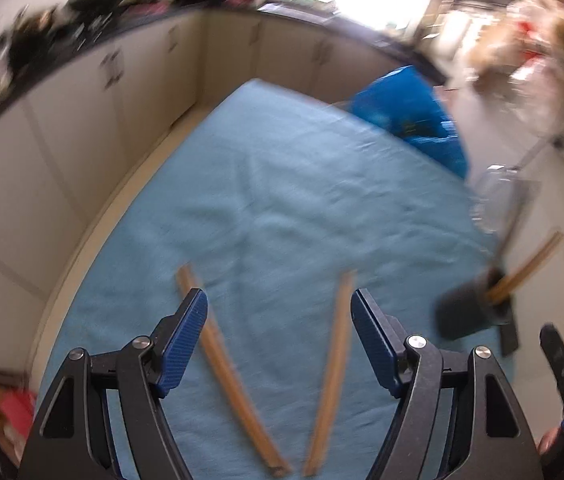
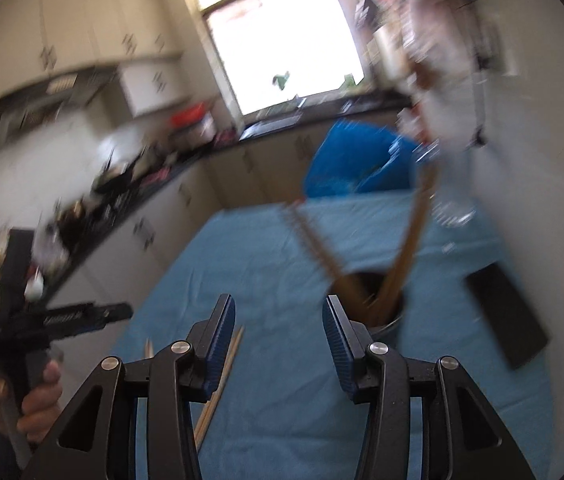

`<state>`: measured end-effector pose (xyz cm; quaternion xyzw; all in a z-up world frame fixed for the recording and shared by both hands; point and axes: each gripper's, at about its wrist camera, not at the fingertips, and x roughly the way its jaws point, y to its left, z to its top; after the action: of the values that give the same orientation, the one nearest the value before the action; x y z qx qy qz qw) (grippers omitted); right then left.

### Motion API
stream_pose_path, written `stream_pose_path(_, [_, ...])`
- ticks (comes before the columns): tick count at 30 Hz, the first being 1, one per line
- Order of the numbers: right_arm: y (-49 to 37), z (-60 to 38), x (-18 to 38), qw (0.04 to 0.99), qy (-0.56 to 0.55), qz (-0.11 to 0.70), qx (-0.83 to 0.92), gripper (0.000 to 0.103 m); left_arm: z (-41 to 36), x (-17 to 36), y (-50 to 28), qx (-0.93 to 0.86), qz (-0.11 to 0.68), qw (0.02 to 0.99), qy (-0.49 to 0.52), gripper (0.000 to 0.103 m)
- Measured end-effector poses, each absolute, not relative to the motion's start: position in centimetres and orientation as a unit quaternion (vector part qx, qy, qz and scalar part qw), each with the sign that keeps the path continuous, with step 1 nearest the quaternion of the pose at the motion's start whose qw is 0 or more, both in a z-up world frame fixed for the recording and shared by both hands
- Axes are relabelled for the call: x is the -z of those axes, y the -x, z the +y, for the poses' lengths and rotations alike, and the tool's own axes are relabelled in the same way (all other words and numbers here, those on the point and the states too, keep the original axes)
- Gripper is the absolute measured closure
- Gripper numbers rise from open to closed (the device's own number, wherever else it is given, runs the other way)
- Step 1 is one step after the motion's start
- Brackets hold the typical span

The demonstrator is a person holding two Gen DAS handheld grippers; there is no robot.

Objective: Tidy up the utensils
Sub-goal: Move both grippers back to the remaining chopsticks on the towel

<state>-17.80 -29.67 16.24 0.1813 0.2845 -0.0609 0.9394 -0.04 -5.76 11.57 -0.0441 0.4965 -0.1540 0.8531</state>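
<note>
1. The left wrist view looks steeply down, close over the blue cloth (image 1: pixel 282 184).
2. The right wrist view looks more level, across the table toward the window (image 2: pixel 282 40).
3. Both share the cloth, blue bag (image 1: pixel 409 116) and utensil holder (image 2: pixel 385 312).

Tan wooden sticks (image 1: pixel 222 364) on a light blue cloth (image 1: pixel 282 200); tongs' ribbed blue pads (image 1: pixel 184 344)

Matt wooden sticks (image 1: pixel 222 356) on cloth (image 1: pixel 282 200) (soft, creased).
</note>
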Motion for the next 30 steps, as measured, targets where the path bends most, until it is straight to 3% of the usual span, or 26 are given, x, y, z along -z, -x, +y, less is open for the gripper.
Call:
stream_pose_path(2, [15.9,-28.1,-14.4,0.930,-0.174,0.321,0.037,0.054,-3.1,-9.3,-1.0,0.128,0.524,0.839,0.062,0.030])
stream_pose_path(5, [13.4,-26.5,-11.7,0.913,-0.172,0.370,0.024,0.062,-0.9,-7.4,-2.1,0.102,0.547,0.827,0.078,0.030])
stream_pose_path(9, [11.0,-25.6,-9.2,0.896,-0.179,0.406,0.030,0.062,0.1,-5.4,-3.4,0.086,0.562,0.819,0.076,0.030])
stream_pose_path(14, [9.2,-25.1,-7.7,0.885,-0.183,0.427,0.037,0.068,-0.8,-3.6,-4.5,0.079,0.575,0.812,0.056,0.055])
stream_pose_path(20, [7.9,-24.6,-6.7,0.880,-0.173,0.441,0.041,0.069,-1.4,-2.3,-5.3,0.072,0.581,0.809,0.053,0.069])
stream_pose_path(30, [5.2,-24.7,-4.8,0.859,-0.199,0.470,0.049,0.075,-2.0,-2.1,-6.3,0.070,0.571,0.817,0.043,0.069])
